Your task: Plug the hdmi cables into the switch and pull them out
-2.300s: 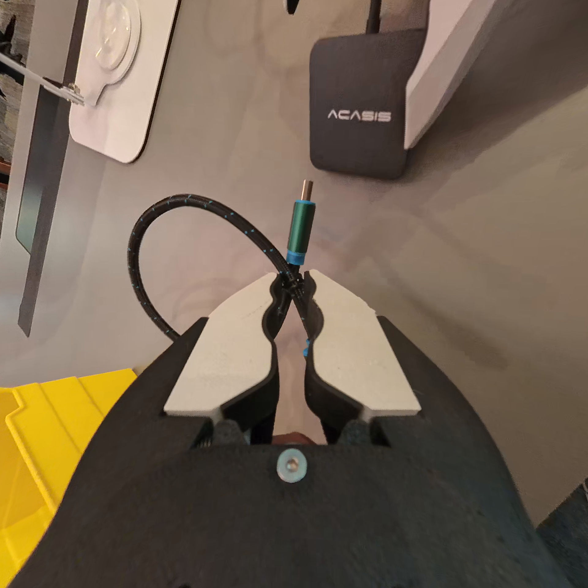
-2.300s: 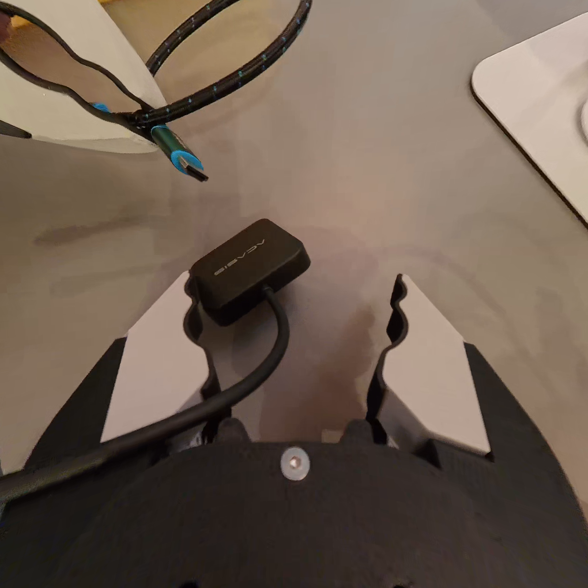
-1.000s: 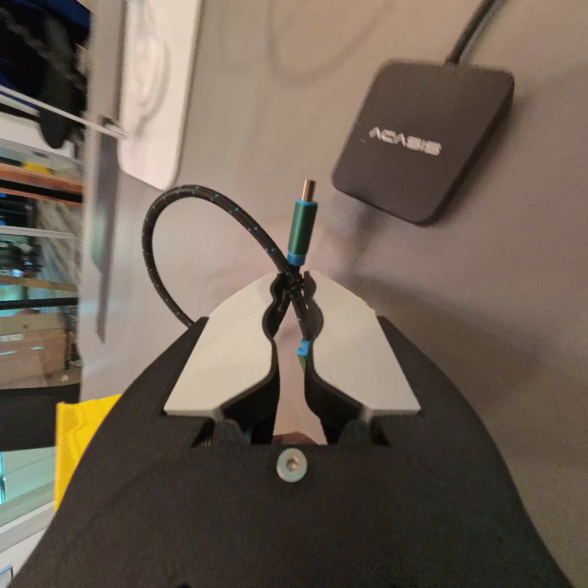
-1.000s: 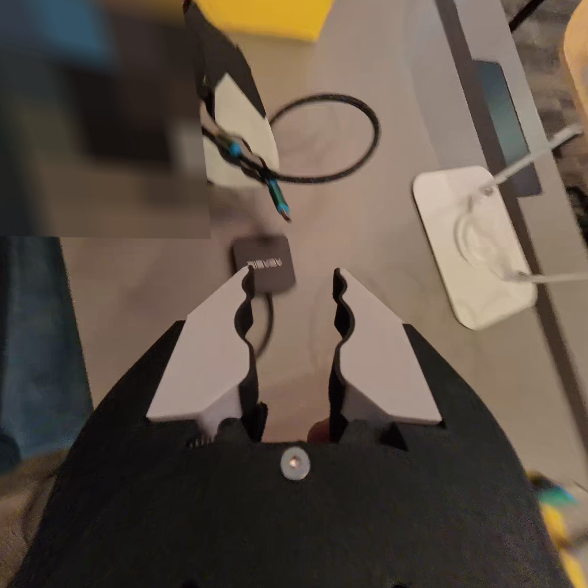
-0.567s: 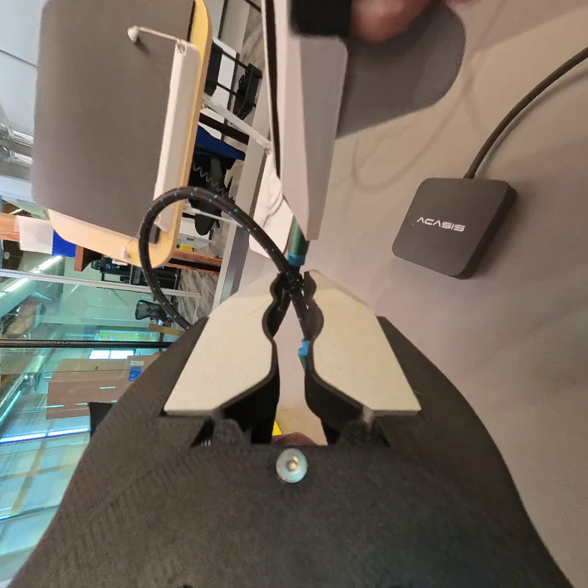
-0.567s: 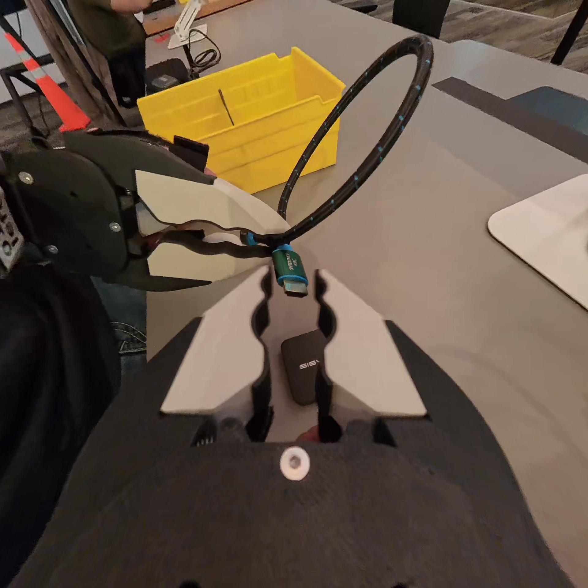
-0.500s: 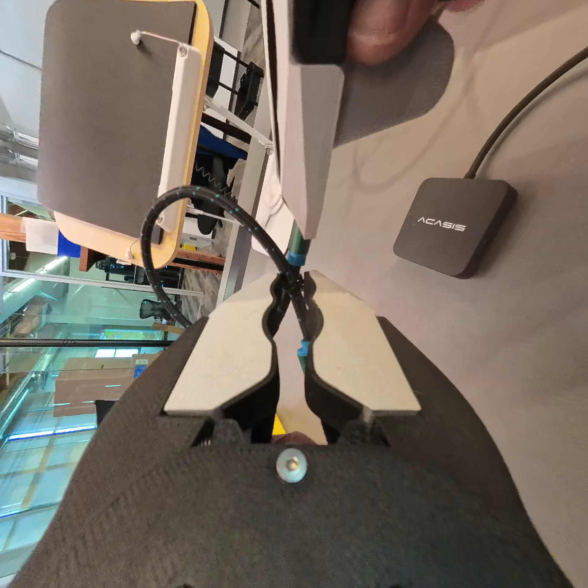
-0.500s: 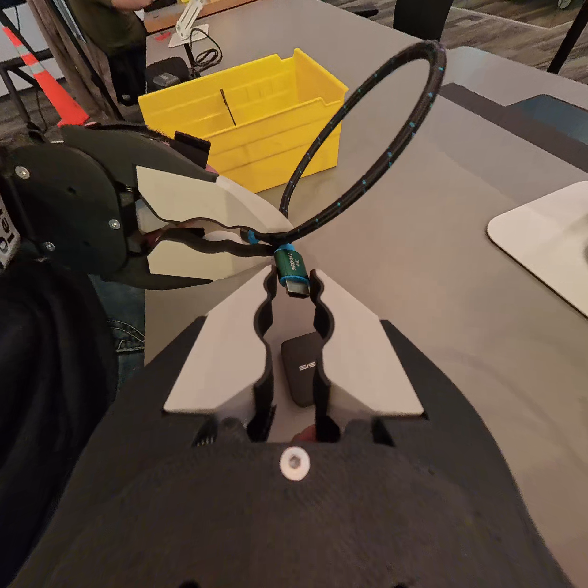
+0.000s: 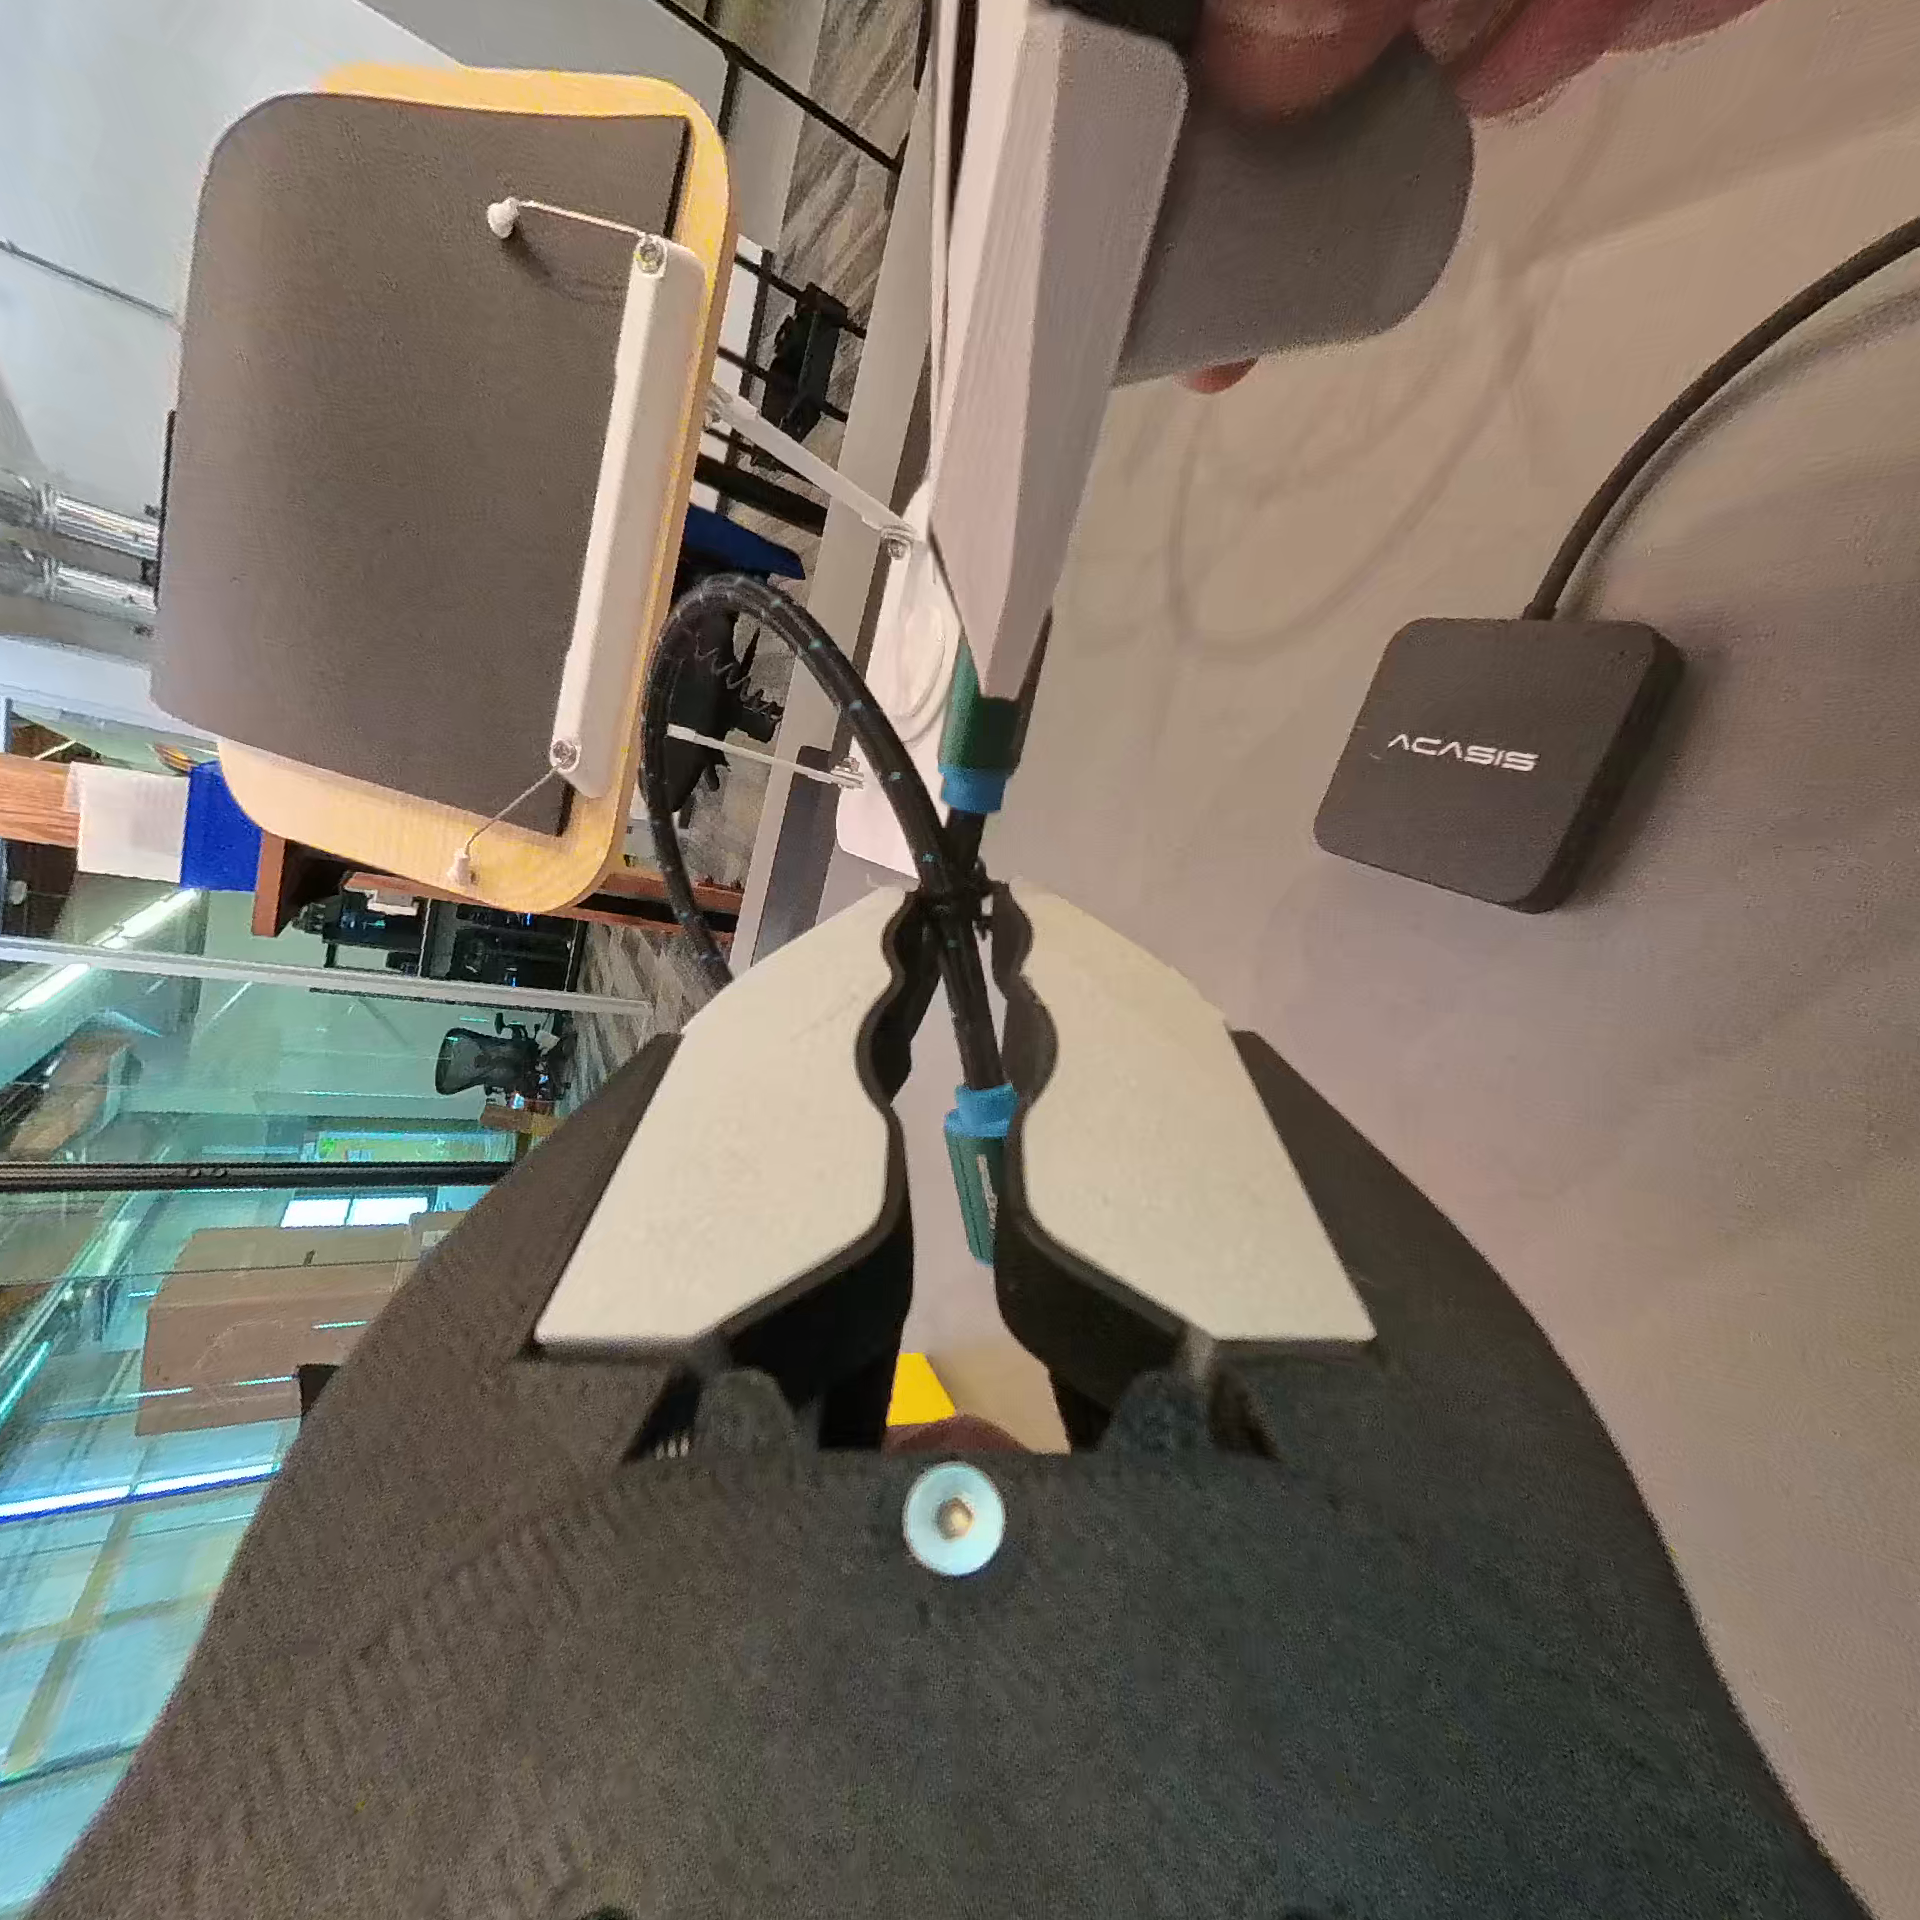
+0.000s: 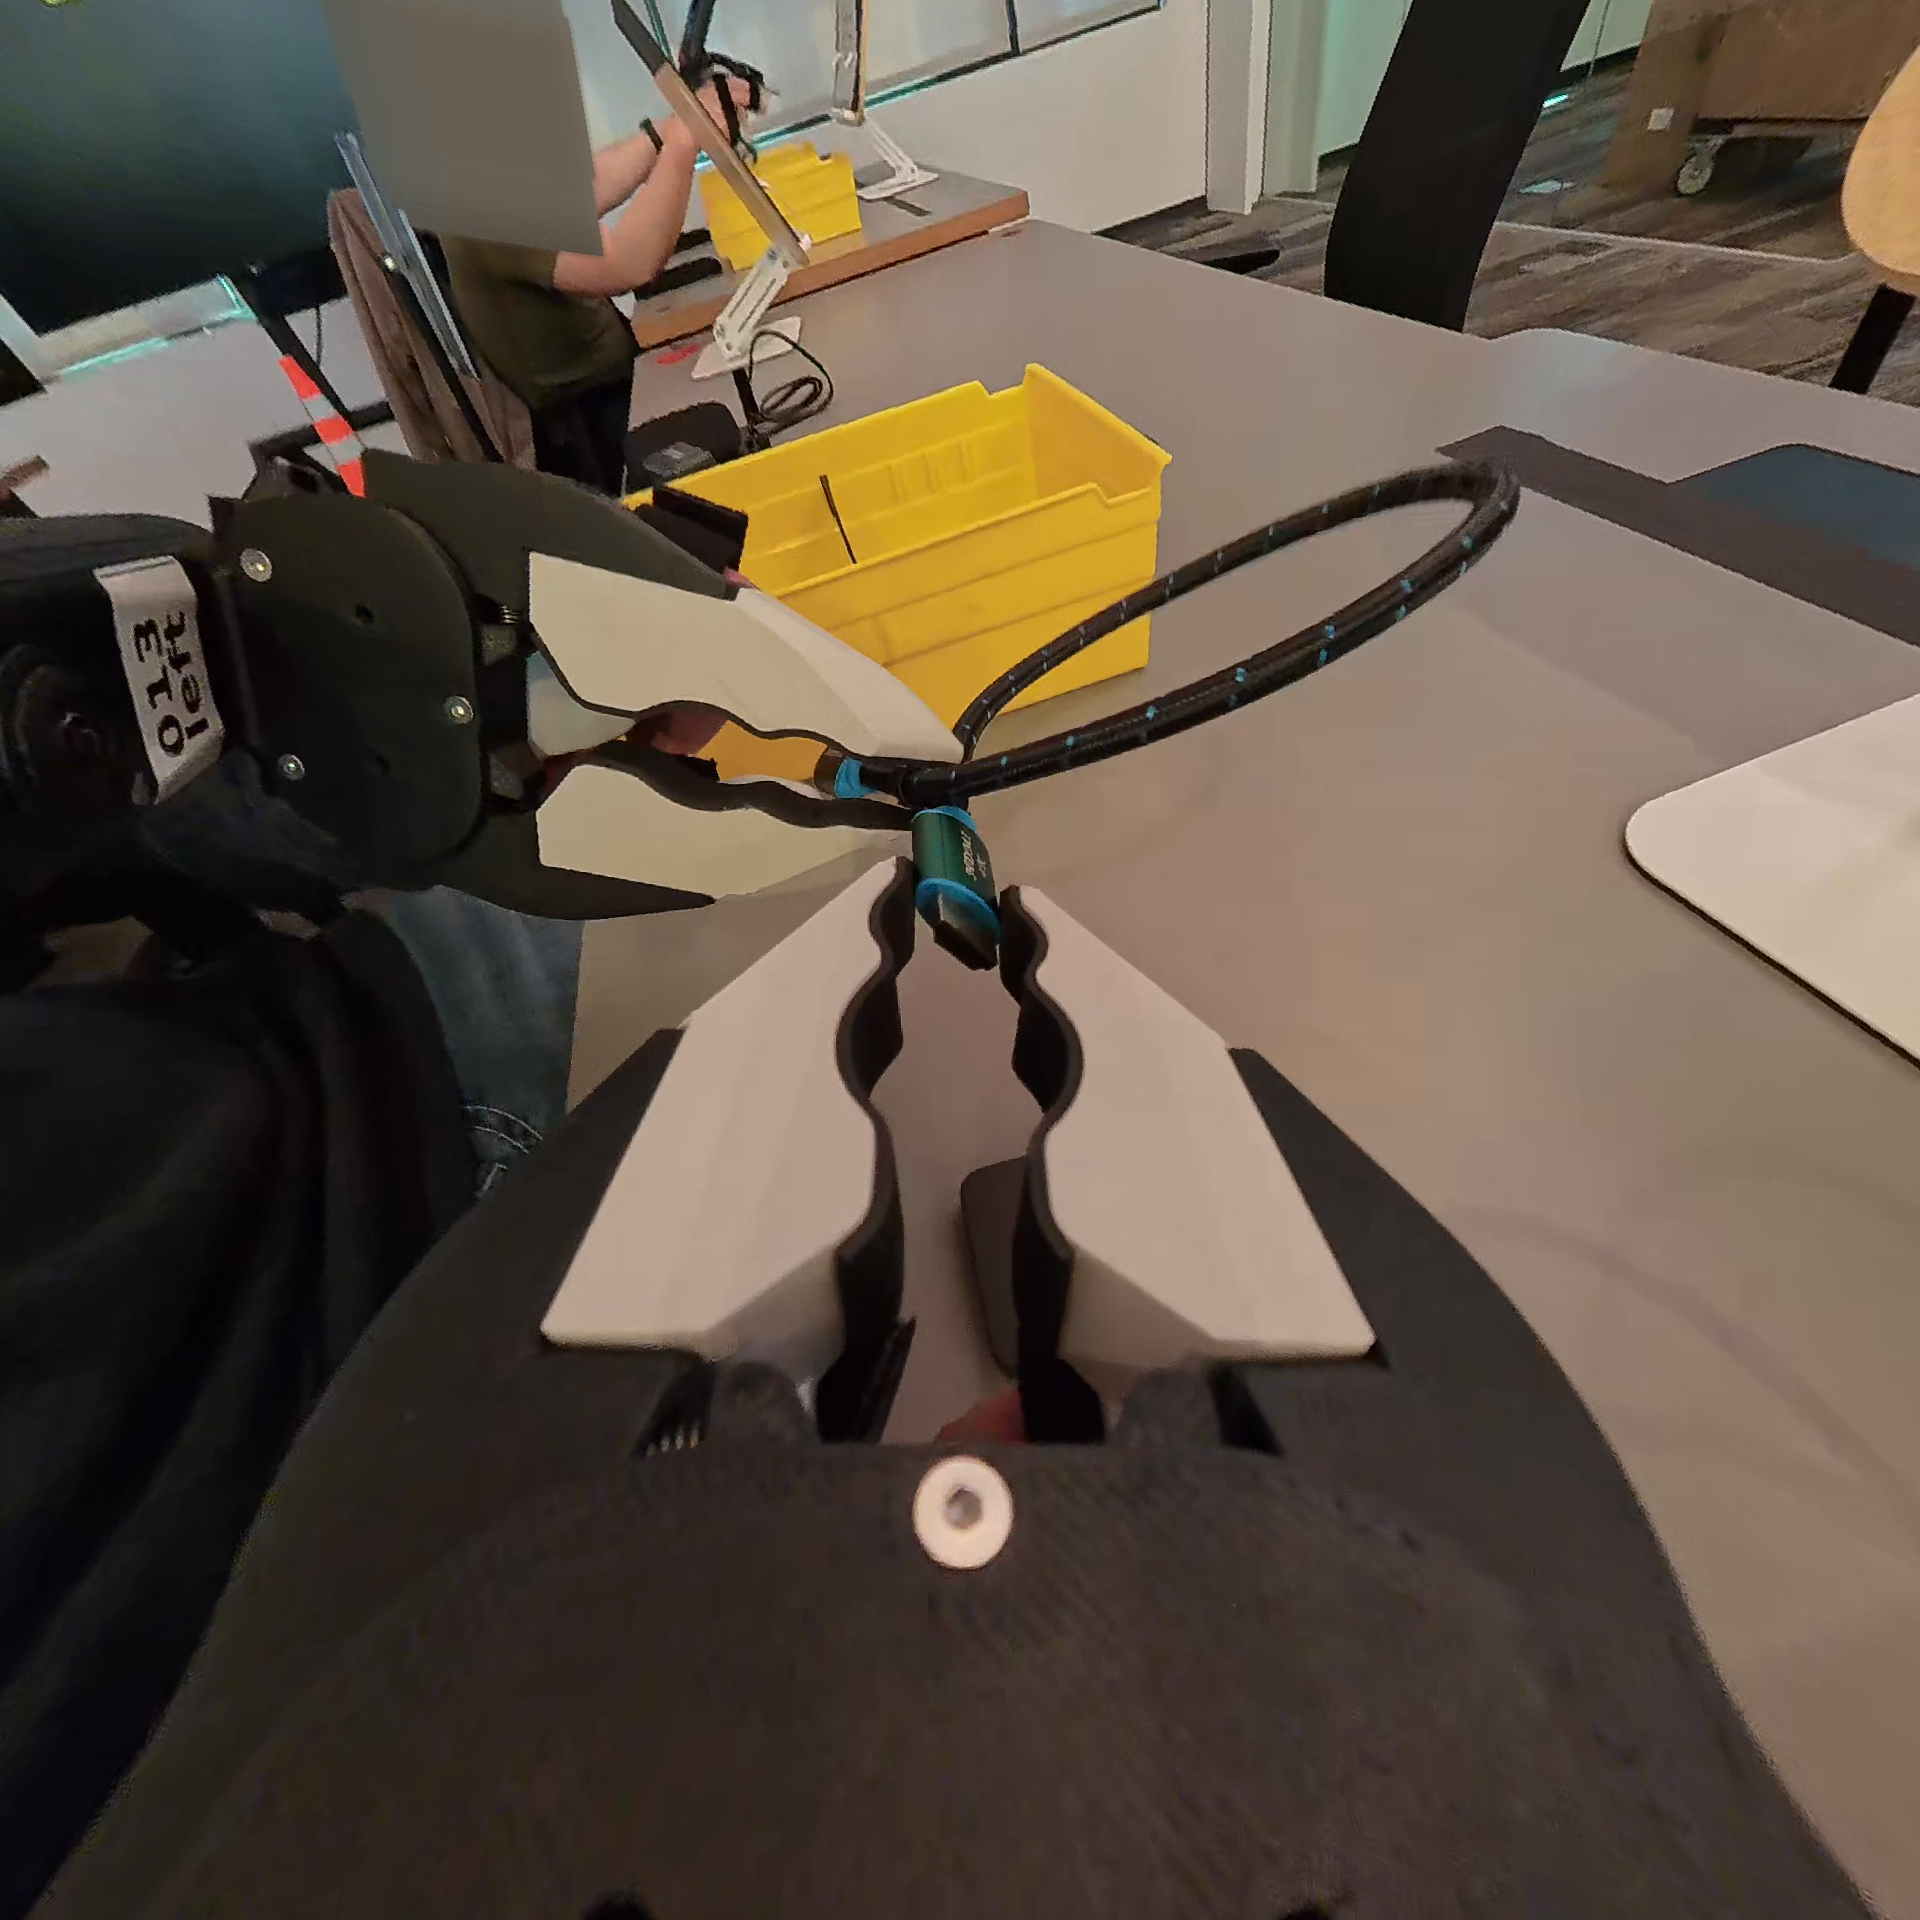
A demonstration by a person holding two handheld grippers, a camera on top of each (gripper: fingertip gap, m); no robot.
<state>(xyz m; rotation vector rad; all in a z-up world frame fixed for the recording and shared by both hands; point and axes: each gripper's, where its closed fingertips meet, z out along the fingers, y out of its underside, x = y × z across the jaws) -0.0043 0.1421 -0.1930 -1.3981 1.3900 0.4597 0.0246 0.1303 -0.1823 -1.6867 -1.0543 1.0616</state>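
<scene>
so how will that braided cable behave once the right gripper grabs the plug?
Probably springy rather than floppy: the braided cable holds an open loop in mid-air. The plug looks rigid, so it should grip firmly. The loop may push back and twist once the left gripper lets go.

HDMI cable [image 10: 1236, 665]: black braid with blue flecks, bent into one closed loop held in the air above the grey table, strands crossing at the loop's 8 o'clock. Both plugs have green metal shells with blue collars. One plug [image 10: 951, 883] points down toward 5 o'clock, tip bare. Second plug [image 9: 977, 1174] lies along 6 o'clock in the left wrist view.

Switch [image 9: 1496, 758]: flat black square box, rounded corners, white lettering on top, flat on table at 2 o'clock in the left wrist view. A thin black lead [image 9: 1704, 405] exits its far edge.
</scene>
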